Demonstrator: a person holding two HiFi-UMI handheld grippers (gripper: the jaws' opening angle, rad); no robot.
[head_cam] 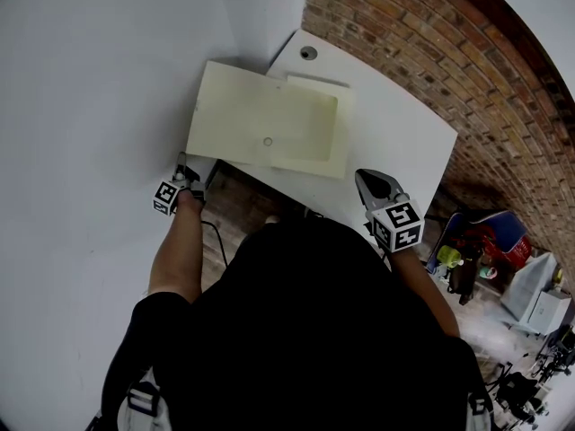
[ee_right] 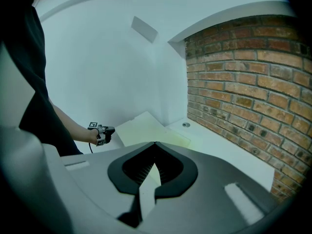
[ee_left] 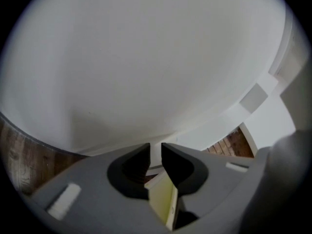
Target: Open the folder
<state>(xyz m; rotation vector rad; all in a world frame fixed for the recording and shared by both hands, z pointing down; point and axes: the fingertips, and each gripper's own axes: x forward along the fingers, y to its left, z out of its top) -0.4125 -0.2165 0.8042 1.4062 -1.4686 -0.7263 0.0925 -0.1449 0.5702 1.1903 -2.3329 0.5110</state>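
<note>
Folder (head_cam: pixel 260 119) cover is pinched by the left gripper (ee_left: pixel 155 152). The pale yellow sheet sits wedged between its fingers (ee_left: pixel 187 167), tips almost together, with a sliver of white wall between them. Right gripper (ee_right: pixel 155 147) has its fingers pressed together, tips touching and gripping nothing, with bare worktop (ee_right: pixel 224 147) beyond them.

Head view:
- Left gripper (head_cam: pixel 190 176) is at the folder's near-left corner, off the left edge of the worktop (head_cam: pixel 395 124), between it and the white wall (head_cam: pixel 90 106).
- Folder lies spread open. Its left leaf overhangs the worktop's left edge and its right leaf lies flat on the worktop.
- Right leaf carries a slightly greener rectangular panel (head_cam: pixel 310 128). Can't tell whether it is a pocket or a loose sheet.
- Small round stud (head_cam: pixel 268 141) sits near the fold line, towards the near side.
- Right gripper (head_cam: pixel 370 182) is over the worktop's near edge, just right of the folder's near-right corner and apart from it.

Around:
- Round hole (head_cam: pixel 308 53) in the worktop's far corner, just beyond the folder and not covered by it.
- Brick wall (head_cam: pixel 431 34) runs along the worktop's far side.
- White wall is close to the overhanging leaf.
- Cable (head_cam: pixel 216 241) trails back from the left gripper.
- Blue and red clutter (head_cam: pixel 485 241) on the floor to the right, well apart from everything.
</note>
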